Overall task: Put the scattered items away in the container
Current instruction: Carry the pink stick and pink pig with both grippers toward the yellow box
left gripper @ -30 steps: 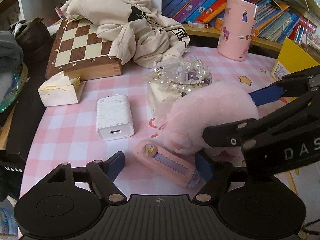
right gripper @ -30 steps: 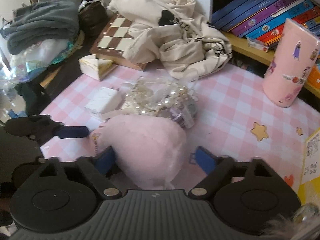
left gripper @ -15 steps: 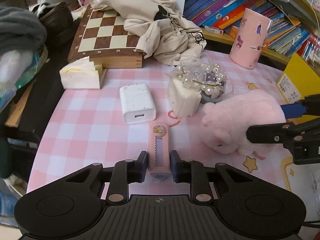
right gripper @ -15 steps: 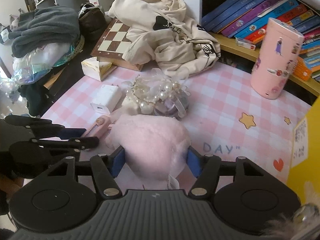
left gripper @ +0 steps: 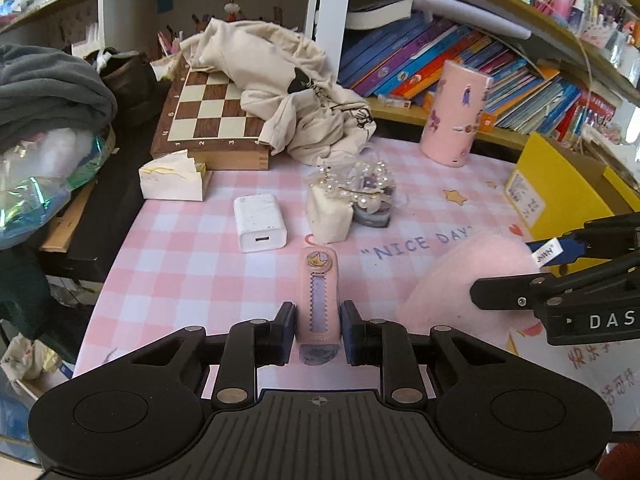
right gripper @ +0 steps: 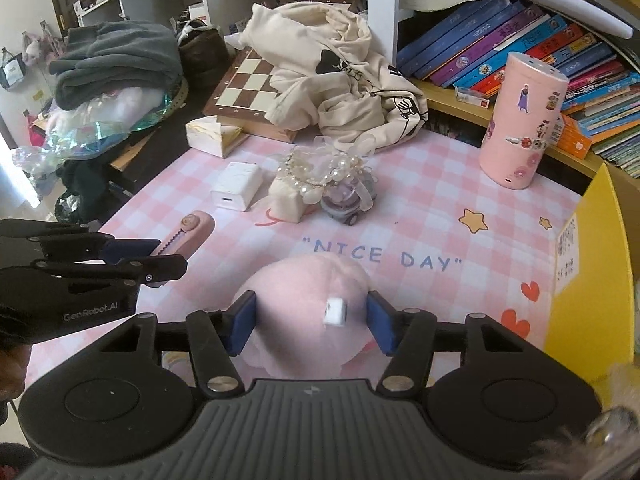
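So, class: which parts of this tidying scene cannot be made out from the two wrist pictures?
- Yellow container: its inside is cut off by the right edge in both views.
- Pink plush toy: its underside is hidden behind the right gripper, whose jaws are closing on it.
- Pink case: its near end is covered by the left gripper.
- Book titles: too small.

A fuzzy pink plush (right gripper: 308, 320) is seen between matt blue pads (right gripper: 242, 322); ahead, a glossy, probably plastic charger (right gripper: 237, 185), then a wooden chessboard (right gripper: 250, 80).
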Motion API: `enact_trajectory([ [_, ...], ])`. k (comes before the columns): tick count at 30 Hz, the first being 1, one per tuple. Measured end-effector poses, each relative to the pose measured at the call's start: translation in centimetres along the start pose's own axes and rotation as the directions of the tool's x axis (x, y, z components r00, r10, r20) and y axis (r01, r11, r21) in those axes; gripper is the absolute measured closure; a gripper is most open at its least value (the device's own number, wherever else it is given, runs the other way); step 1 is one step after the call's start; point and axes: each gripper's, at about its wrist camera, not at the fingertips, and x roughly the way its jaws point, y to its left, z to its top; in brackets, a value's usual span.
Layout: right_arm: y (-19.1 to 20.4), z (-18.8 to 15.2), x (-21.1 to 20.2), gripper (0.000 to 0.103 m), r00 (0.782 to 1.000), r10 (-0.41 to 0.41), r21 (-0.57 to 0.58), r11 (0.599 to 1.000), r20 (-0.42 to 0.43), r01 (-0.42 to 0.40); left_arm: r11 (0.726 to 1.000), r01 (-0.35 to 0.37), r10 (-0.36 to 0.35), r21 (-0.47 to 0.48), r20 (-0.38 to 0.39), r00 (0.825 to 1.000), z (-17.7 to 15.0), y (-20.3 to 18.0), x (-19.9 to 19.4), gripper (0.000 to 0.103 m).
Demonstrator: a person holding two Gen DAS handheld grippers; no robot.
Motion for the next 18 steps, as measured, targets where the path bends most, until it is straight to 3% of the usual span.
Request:
enact_trajectory([
  [18,1.6,-3.8,-4.8,0.054,0.999,-0.014,0.047,0.999,0.043,0.012,0.998,0.021,-0.025,0.057,0.061,0.998,-2.5,-1.4,-6.1,0.080],
])
